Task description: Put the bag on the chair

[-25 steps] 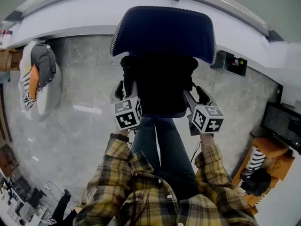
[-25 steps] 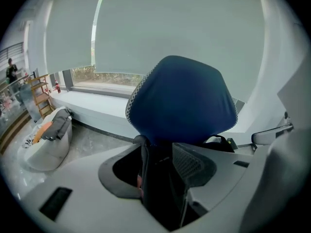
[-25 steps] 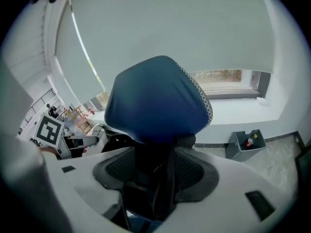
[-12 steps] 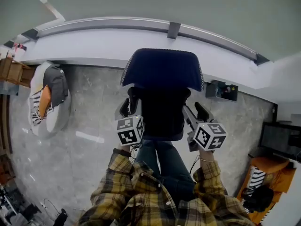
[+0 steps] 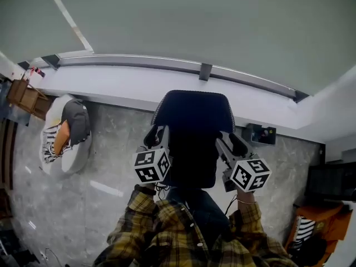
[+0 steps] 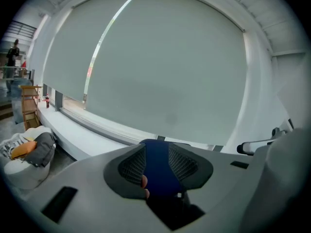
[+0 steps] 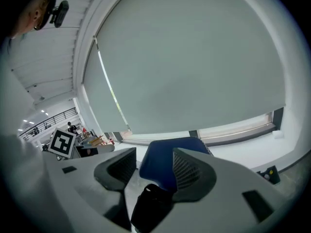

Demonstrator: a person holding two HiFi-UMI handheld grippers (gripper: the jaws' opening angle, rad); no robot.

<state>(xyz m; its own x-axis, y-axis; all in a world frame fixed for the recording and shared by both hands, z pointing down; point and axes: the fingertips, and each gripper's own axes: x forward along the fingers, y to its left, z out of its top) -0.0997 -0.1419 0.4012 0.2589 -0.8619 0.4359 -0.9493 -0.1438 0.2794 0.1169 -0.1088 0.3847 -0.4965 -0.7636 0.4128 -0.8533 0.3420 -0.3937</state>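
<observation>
A chair with a navy backrest (image 5: 192,111) stands before the window ledge. In front of it hangs a black bag (image 5: 192,160), flanked by both grippers. My left gripper (image 5: 158,141) is at the bag's left edge and my right gripper (image 5: 225,146) at its right edge. In the left gripper view the left gripper (image 6: 156,149) is closing, with the bag (image 6: 172,212) low between its jaws and the backrest (image 6: 158,171) beyond. In the right gripper view the right gripper (image 7: 155,154) is closing slightly, with the bag (image 7: 150,205) low in the gap. I see no pads pressing on it.
A white round seat piled with clothes (image 5: 65,135) stands on the grey floor at the left. A long white window ledge (image 5: 122,88) runs behind the chair. A small black box (image 5: 260,133) sits at the right, and orange furniture (image 5: 311,243) at the lower right.
The head view has tilted up toward the window, so the chair sits lower and looks smaller. Both grippers keep their places at the black bag's sides.
</observation>
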